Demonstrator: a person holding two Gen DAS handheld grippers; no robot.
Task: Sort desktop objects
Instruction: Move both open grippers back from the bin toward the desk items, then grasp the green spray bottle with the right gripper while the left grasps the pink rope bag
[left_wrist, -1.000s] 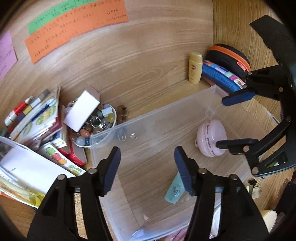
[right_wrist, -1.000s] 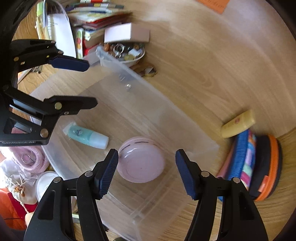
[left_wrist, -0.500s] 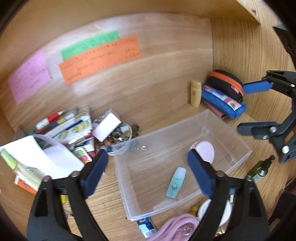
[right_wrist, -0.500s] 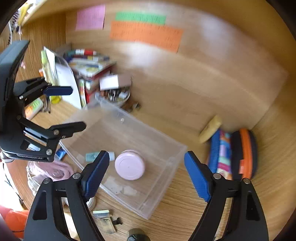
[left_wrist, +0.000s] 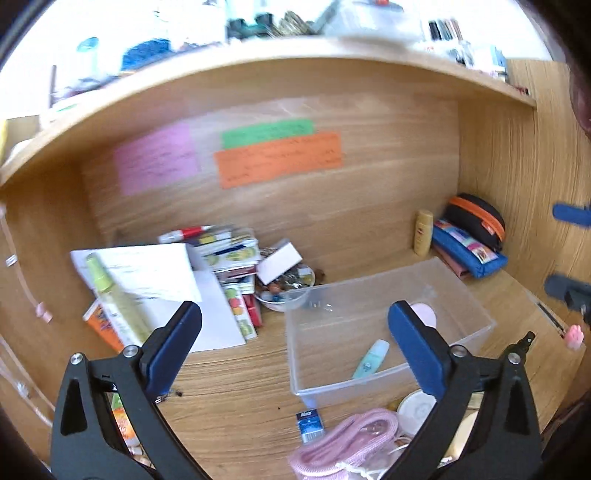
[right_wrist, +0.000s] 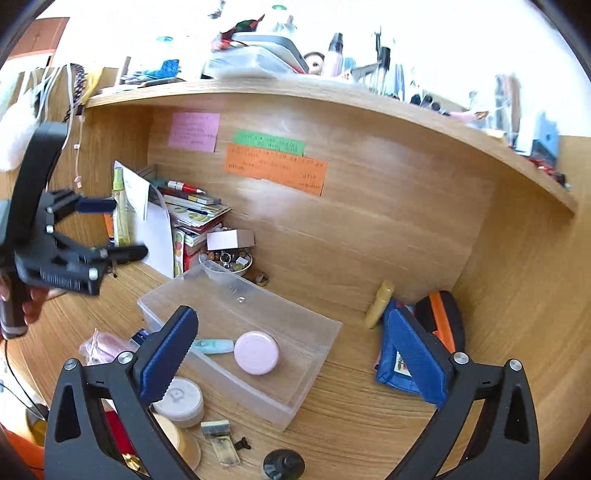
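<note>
Left wrist view: left gripper (left_wrist: 293, 341) jaws spread wide, empty, above the desk. Clear plastic bin (left_wrist: 476, 345) lower right of frame, holding a teal tube (left_wrist: 371, 359) and pink round case (right_wrist: 256, 352). Right gripper (right_wrist: 295, 360) also wide apart, nothing held, bin at frame centre.
</note>
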